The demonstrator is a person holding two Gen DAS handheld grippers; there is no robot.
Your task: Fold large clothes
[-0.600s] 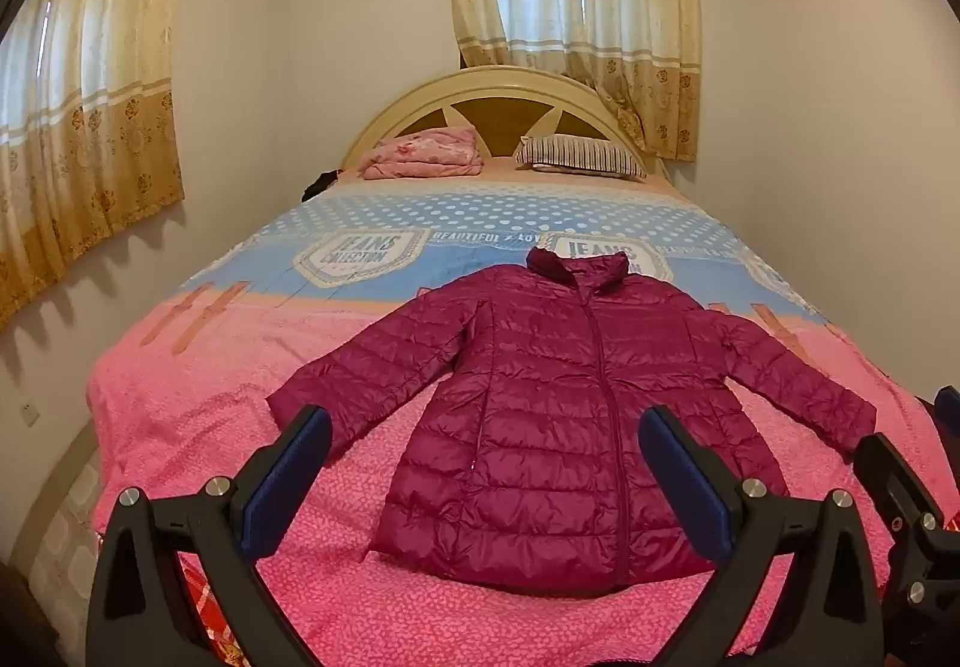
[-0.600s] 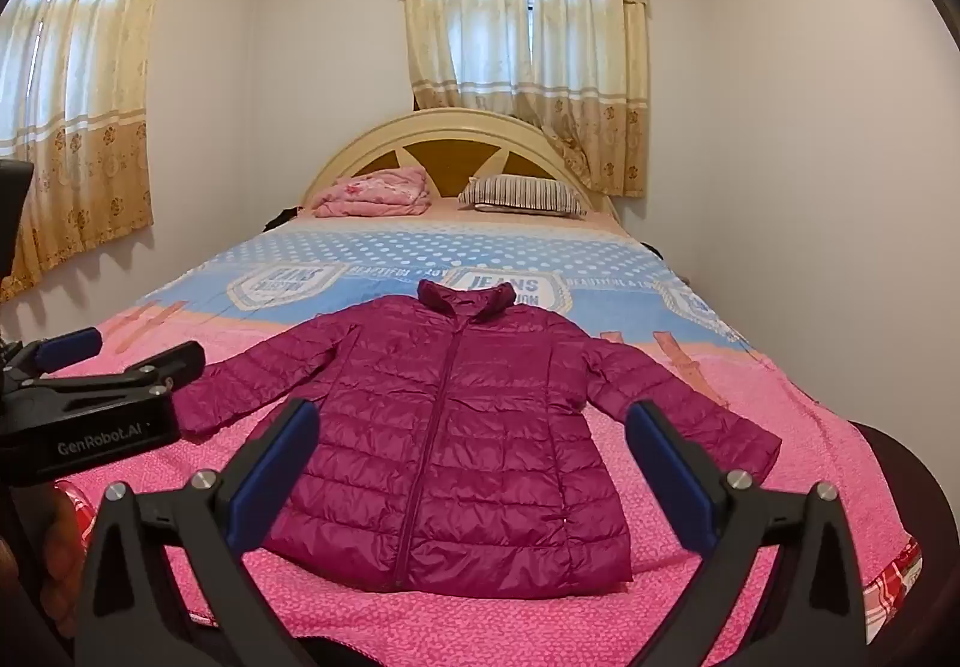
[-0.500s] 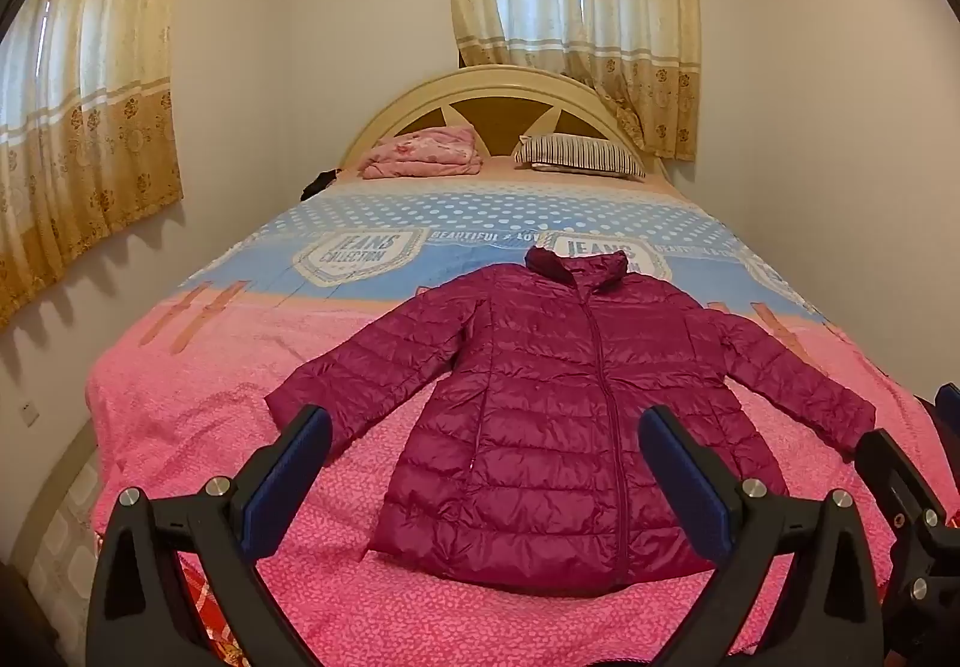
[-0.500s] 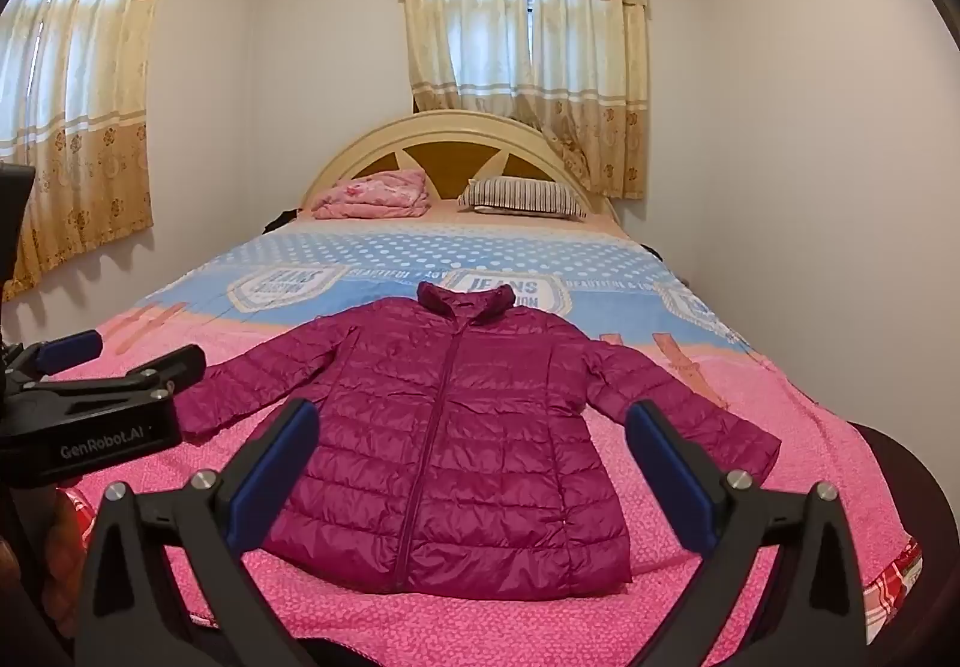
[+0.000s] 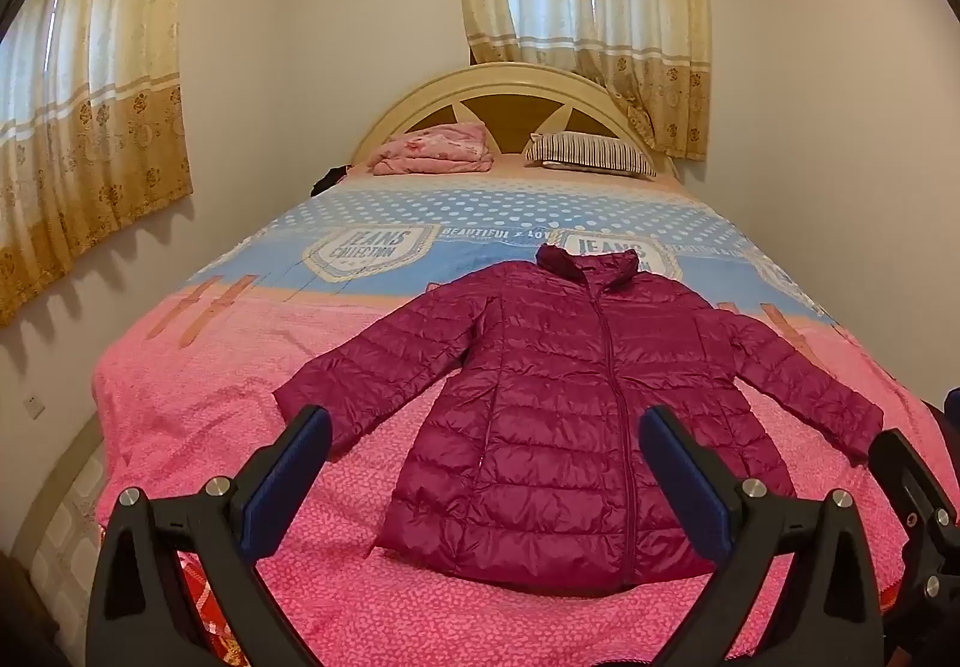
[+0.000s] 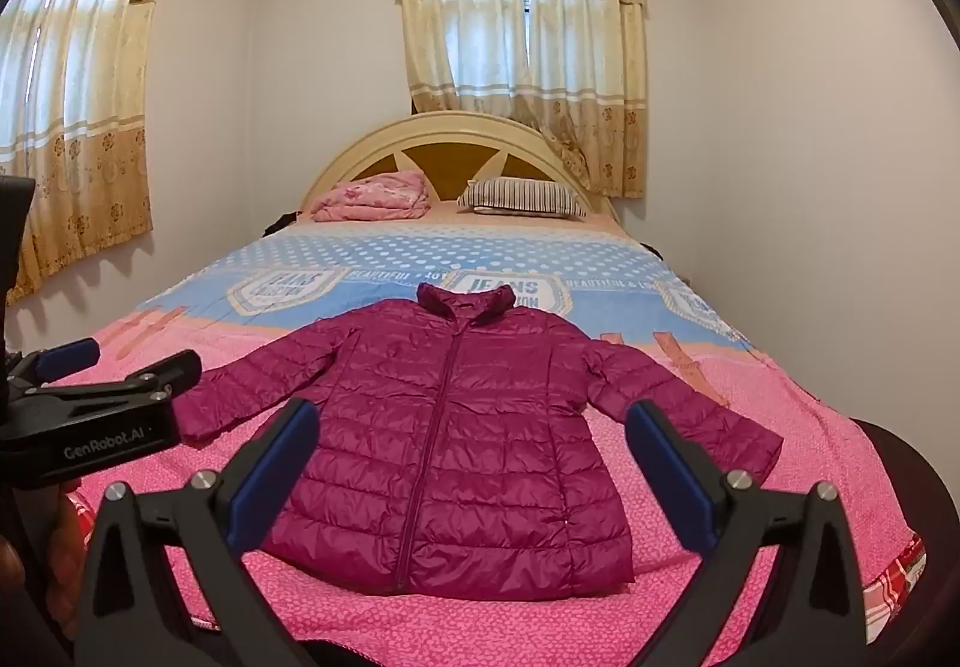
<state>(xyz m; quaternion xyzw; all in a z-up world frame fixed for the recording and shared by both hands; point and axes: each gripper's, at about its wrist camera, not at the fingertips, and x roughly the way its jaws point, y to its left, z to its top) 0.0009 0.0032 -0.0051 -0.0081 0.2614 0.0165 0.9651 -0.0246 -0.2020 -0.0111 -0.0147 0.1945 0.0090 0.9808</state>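
Observation:
A magenta quilted puffer jacket point(image 5: 564, 415) point(image 6: 456, 439) lies flat and zipped on the bed, collar toward the headboard, both sleeves spread out to the sides. My left gripper point(image 5: 480, 481) hovers open above the foot of the bed, short of the jacket's hem, with nothing between its blue pads. My right gripper point(image 6: 471, 472) is likewise open and empty, just in front of the hem. In the right wrist view the left gripper point(image 6: 102, 367) shows at the left edge, beside the jacket's left sleeve.
The bed point(image 5: 198, 397) has a pink and blue cover and fills most of the room. A folded pink blanket point(image 5: 432, 157) and a striped pillow point(image 5: 591, 157) rest by the headboard point(image 5: 510, 85). Walls and curtained windows close in on both sides.

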